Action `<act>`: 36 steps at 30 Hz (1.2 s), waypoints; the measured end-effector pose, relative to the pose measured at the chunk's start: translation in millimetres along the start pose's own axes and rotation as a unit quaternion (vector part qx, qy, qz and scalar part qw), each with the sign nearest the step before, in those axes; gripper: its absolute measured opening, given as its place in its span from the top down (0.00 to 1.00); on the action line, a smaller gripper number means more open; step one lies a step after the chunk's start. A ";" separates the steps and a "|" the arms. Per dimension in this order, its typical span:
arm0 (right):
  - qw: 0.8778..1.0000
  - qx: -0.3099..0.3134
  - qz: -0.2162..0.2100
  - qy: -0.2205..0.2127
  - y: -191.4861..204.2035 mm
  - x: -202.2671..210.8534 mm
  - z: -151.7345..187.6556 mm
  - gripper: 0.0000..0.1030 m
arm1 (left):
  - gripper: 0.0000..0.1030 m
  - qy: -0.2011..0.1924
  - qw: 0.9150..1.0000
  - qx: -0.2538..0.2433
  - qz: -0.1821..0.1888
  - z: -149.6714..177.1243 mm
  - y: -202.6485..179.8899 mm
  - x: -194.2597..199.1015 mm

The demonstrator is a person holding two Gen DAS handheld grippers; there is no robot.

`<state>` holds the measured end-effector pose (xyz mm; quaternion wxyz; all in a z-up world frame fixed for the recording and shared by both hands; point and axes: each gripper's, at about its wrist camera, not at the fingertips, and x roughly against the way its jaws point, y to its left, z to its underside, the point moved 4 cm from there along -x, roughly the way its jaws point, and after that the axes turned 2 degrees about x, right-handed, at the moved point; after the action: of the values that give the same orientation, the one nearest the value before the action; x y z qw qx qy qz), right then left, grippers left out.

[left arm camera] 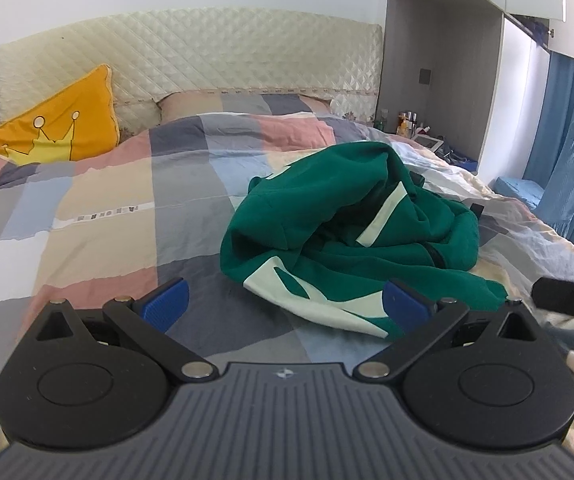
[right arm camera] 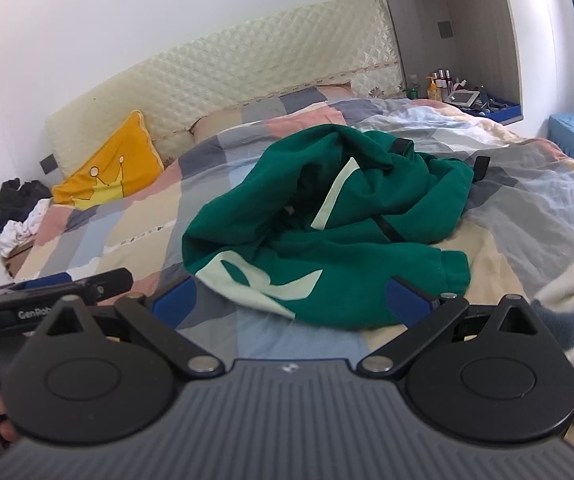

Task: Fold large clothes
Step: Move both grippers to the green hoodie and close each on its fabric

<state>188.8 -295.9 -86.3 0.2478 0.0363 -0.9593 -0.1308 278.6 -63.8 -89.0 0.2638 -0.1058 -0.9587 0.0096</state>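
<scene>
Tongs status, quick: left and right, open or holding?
Left tongs: open, holding nothing.
Right tongs: open, holding nothing; green garment lies loose ahead.

White walls, quilted cream headboard (daylit), blue curtains.

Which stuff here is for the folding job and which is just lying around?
For the job: green sweatshirt, left tool, right tool, both open.
Lying about: yellow pillow, clothes pile, bottles, quilt.
</scene>
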 end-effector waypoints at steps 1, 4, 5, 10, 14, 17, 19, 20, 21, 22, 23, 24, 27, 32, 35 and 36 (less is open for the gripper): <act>1.000 -0.003 -0.001 0.000 -3.2 -4.9 -2.4 0.01 | 0.00 0.001 1.000 -0.002 0.001 -0.9 0.2 -7.4; 1.000 0.001 -0.002 0.010 -10.1 -24.1 -8.8 0.01 | 0.00 0.007 1.000 -0.008 0.006 -1.0 1.3 -27.6; 1.000 0.003 -0.002 0.013 -13.1 -32.2 -11.3 0.01 | 0.00 0.007 1.000 -0.008 0.008 -2.1 1.6 -36.4; 0.999 0.029 0.018 0.019 -26.3 -65.6 -21.8 0.01 | 0.00 0.005 1.000 -0.015 0.007 -11.8 1.3 -76.0; 0.999 0.030 0.027 0.023 -40.1 -97.9 -31.7 0.01 | 0.00 0.001 1.000 -0.015 0.007 -23.8 1.9 -113.3; 0.998 0.038 0.028 0.029 -45.2 -125.0 -36.2 0.01 | 0.00 0.002 1.000 -0.022 0.006 -31.7 1.7 -145.6; 0.998 0.042 0.022 0.032 -45.6 -143.0 -37.6 0.01 | 0.00 0.003 1.000 -0.031 0.003 -34.8 1.2 -167.1; 0.998 0.044 0.020 0.034 -46.4 -153.2 -38.4 0.01 | 0.00 0.004 0.999 -0.034 0.002 -35.5 1.5 -178.1; 0.998 0.047 0.019 0.035 -47.1 -163.7 -39.2 0.01 | 0.00 0.005 0.999 -0.037 0.001 -36.0 1.6 -187.7; 0.998 0.051 0.020 0.037 -48.2 -171.4 -39.8 0.01 | 0.00 0.007 0.999 -0.042 -0.001 -36.4 2.0 -199.0; 0.998 0.054 0.024 0.038 -49.6 -181.6 -40.6 0.01 | 0.00 0.008 0.999 -0.047 -0.004 -36.7 2.0 -210.1; 0.997 0.056 0.028 0.038 -51.3 -190.8 -41.8 0.01 | 0.00 0.007 0.999 -0.052 -0.008 -36.8 1.9 -219.8; 0.996 0.073 0.048 0.023 -59.0 -222.0 -46.3 0.01 | 0.00 -0.005 0.997 -0.069 -0.027 -36.1 2.2 -249.3; 0.993 0.096 0.060 0.019 -73.6 -274.6 -52.4 0.00 | 0.08 -0.008 0.995 -0.085 -0.042 -35.3 2.9 -298.2; 0.989 0.118 0.075 0.036 -77.3 -302.5 -48.4 0.00 | 0.21 -0.009 0.995 -0.083 -0.061 -33.6 6.6 -316.7; 0.988 0.123 0.078 0.042 -77.2 -309.5 -46.1 0.00 | 0.29 -0.010 0.995 -0.080 -0.062 -34.1 8.7 -321.1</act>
<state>482.2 -339.4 -212.4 0.2912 -0.0031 -0.9566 0.0094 566.9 -123.4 -222.1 0.2454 -0.0664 -0.9636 -0.0823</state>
